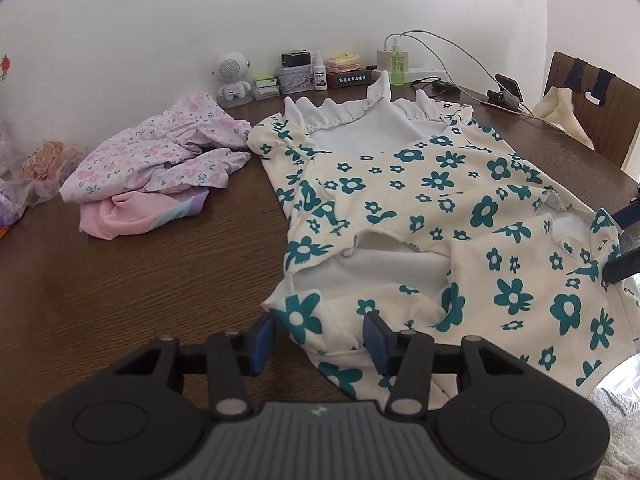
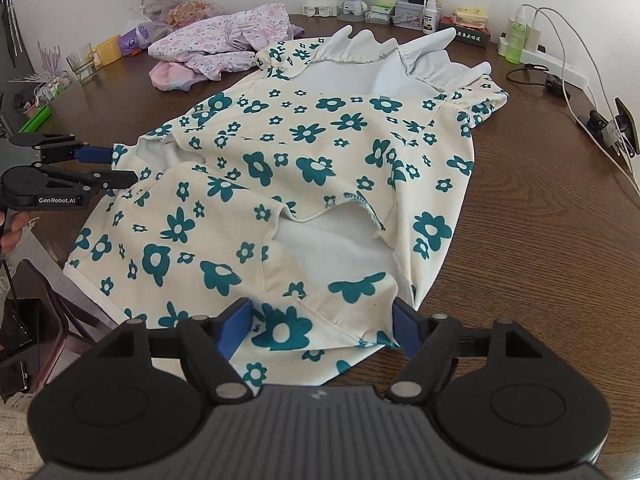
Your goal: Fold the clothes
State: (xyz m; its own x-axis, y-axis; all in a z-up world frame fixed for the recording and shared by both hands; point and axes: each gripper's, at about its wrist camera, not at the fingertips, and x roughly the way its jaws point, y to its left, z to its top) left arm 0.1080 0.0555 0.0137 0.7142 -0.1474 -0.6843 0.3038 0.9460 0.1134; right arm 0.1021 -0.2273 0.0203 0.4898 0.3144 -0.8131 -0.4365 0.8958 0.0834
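A cream garment with teal flowers (image 1: 440, 200) lies spread on the brown wooden table (image 1: 140, 280), its white ruffled end toward the wall; it also shows in the right wrist view (image 2: 320, 168). My left gripper (image 1: 318, 338) is open, its blue pads on either side of a near fold of the garment. My right gripper (image 2: 322, 328) is open around the garment's near edge. In the right wrist view the left gripper (image 2: 108, 166) is at the garment's left edge, fingers spread. The right gripper's fingertips (image 1: 622, 240) show at the right edge of the left wrist view.
A crumpled pink floral garment (image 1: 160, 160) lies on the table to the left. Along the wall stand a white robot figure (image 1: 232, 76), boxes, bottles (image 1: 396, 66) and a power strip with cables (image 2: 560, 68). A glass and yellow cup (image 2: 100, 56) stand far left. A chair (image 1: 592, 100) is at the right.
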